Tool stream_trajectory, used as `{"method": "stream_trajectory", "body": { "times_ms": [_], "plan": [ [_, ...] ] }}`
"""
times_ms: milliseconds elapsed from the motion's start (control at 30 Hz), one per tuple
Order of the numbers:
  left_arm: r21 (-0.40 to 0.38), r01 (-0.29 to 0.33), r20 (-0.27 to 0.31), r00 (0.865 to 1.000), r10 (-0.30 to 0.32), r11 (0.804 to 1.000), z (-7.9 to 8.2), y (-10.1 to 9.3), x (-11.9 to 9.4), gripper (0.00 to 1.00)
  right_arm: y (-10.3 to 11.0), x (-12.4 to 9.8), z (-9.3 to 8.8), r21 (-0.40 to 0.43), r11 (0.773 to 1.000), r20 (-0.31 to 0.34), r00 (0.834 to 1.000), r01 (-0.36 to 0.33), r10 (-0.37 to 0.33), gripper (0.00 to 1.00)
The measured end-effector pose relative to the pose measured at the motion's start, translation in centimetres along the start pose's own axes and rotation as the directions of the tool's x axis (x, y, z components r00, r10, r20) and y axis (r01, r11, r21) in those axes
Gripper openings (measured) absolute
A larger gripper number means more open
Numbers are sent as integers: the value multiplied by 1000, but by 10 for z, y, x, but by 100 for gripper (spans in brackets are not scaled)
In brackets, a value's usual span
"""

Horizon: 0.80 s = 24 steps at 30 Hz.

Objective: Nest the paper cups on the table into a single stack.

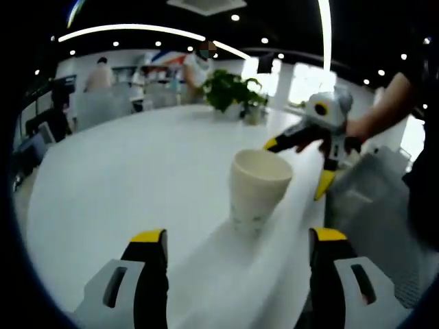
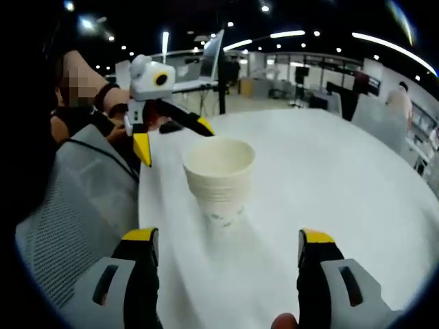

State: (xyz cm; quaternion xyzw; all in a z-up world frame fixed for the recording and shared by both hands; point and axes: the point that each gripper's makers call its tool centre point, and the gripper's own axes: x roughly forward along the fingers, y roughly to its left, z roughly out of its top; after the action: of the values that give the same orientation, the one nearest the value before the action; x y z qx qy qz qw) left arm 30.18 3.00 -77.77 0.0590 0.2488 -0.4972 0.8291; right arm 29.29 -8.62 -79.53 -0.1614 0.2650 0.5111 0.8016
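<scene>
Open-plan office, desks (image 2: 288,86), monitors (image 1: 44,130), potted plant (image 1: 230,90)

1 stack of paper cups (image 2: 219,179), 1 potted plant (image 1: 233,92).

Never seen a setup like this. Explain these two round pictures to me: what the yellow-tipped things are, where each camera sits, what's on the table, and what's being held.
These are two hand-held grabbing tools, one in each of a person's hands. Each carries a fisheye camera looking forward along its own two yellow-tipped fingers, which rise from the bottom of its picture.

In the left gripper view, the left gripper is open and holds nothing. The right gripper shows beyond the cups, gripped by a hand.

In the right gripper view, the right gripper is also open and empty, and the other tool appears at upper left.

Between them, on the white table, stands a stack of paper cups, upright and nested; the layered rims show best in the right gripper view. Neither tool touches it. A potted plant sits further back on the table.
</scene>
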Motion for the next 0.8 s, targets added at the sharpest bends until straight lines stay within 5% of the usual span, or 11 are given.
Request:
{"method": "stream_trajectory", "body": {
  "times_ms": [367,533,800],
  "plan": [
    [13,81,-17,997,-81,997,-7,-6,24,70,1,22,8,-11,999,1,999,-44,44,68],
    [75,114,23,993,-116,991,9,-15,32,58,-1,25,12,-30,998,5,998,-57,57,62],
    [106,114,1,993,-114,988,9,-10,38,57,2,32,20,-100,990,4,995,-100,101,48]
  ]
}}
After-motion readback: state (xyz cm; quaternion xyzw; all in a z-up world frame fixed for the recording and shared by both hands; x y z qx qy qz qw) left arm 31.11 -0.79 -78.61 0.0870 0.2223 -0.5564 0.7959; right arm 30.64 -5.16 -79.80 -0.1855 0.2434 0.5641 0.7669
